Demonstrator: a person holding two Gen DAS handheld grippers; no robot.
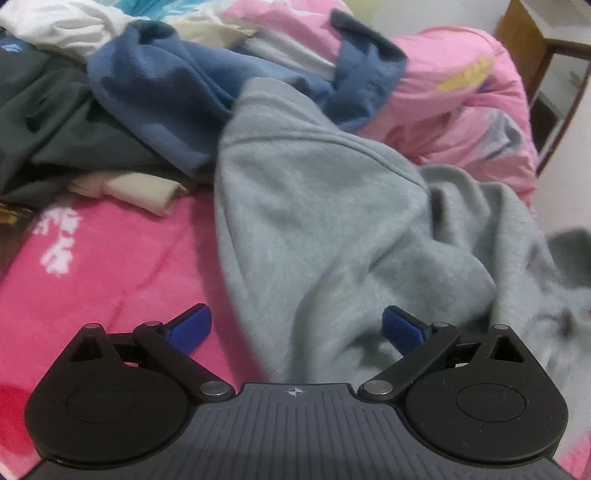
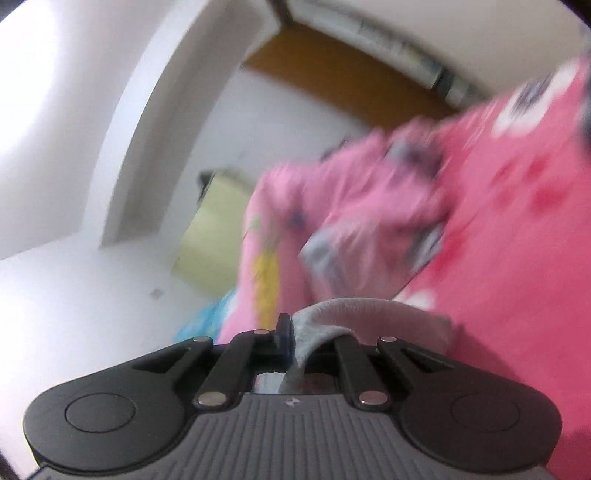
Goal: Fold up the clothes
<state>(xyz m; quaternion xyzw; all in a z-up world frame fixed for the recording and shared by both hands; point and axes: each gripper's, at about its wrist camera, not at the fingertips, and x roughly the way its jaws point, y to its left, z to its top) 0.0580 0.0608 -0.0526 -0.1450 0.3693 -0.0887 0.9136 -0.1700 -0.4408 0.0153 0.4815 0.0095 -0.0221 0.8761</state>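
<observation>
A light grey sweatshirt [image 1: 317,206] lies rumpled across the pink bedsheet [image 1: 110,258] in the left wrist view, rising toward the pile behind it. My left gripper [image 1: 295,326] stands open, its blue fingertips [image 1: 192,325] wide apart over the sweatshirt's near edge, with no pad pressing on the cloth. In the blurred, tilted right wrist view my right gripper [image 2: 295,332] is shut on a fold of the grey sweatshirt [image 2: 369,317], which bulges out to the right of the closed jaws.
Behind the sweatshirt are a blue garment [image 1: 177,85], a dark green one [image 1: 48,122], white clothes [image 1: 62,26] and a folded cream cloth [image 1: 136,188]. A pink quilt [image 1: 461,110] is heaped at the right. A wooden stand [image 1: 546,74] is beside the bed.
</observation>
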